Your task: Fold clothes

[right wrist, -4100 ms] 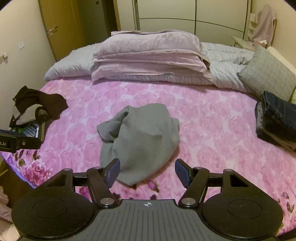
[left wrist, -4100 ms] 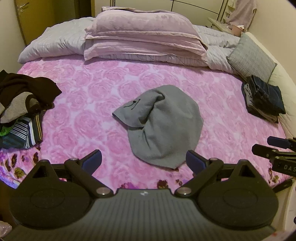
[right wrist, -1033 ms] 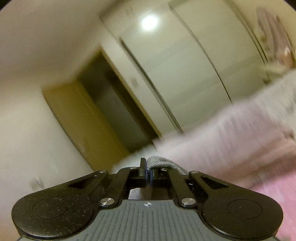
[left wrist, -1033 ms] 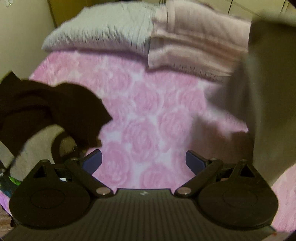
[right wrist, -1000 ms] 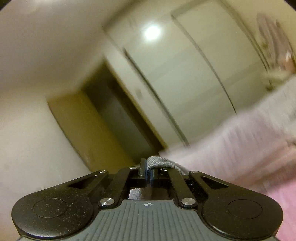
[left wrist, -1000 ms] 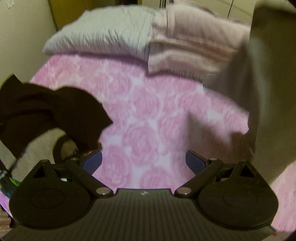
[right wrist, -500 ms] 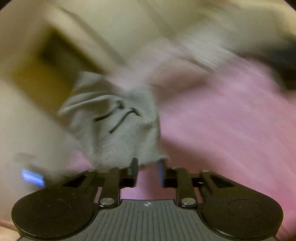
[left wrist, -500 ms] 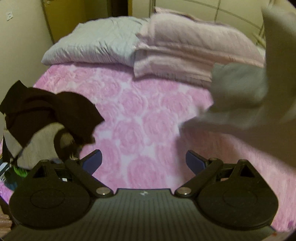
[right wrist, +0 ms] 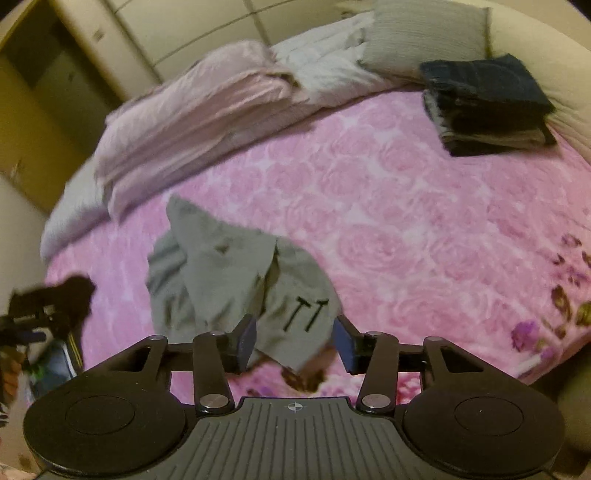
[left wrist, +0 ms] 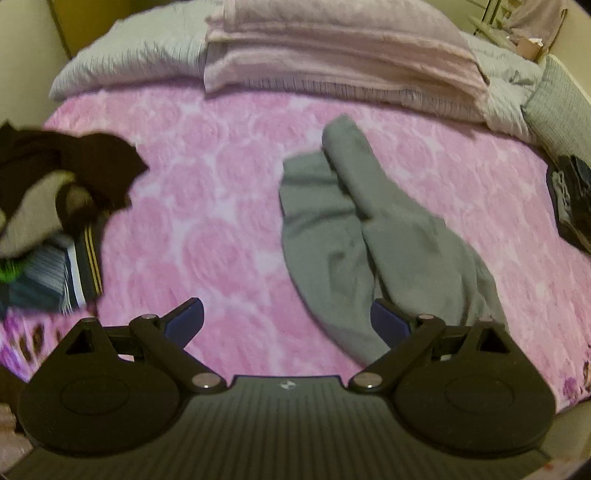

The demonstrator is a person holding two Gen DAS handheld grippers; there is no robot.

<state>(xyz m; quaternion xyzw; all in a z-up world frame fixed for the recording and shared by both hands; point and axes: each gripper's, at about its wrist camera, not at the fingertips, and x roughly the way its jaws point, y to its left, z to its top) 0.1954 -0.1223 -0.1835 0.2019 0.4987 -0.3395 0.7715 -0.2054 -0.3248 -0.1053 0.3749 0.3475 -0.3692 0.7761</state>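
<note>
A grey garment (left wrist: 373, 236) lies crumpled in a long heap on the pink rose bedspread (left wrist: 229, 206). In the right wrist view the same grey garment (right wrist: 236, 280) shows black drawstring ends near its front edge. My right gripper (right wrist: 293, 341) hovers just above that edge, its jaws opening, and the cloth lies below the gap with no pad pressing on it. My left gripper (left wrist: 286, 319) stands open over bare bedspread, to the left of the garment, whose lower end passes behind the right fingertip (left wrist: 388, 321). The left gripper (right wrist: 26, 326) also shows small at the far left of the right wrist view.
A pile of unfolded dark and striped clothes (left wrist: 55, 206) sits at the bed's left edge. A stack of folded dark clothes (right wrist: 487, 103) rests at the right, near a grey cushion (right wrist: 424, 33). Pink and grey pillows (left wrist: 332, 55) line the head of the bed.
The right gripper, earlier shut on the grey garment and raised towards the wardrobe, has swung down and opened. The garment has dropped onto the bedspread. The left gripper has shifted right, still open.
</note>
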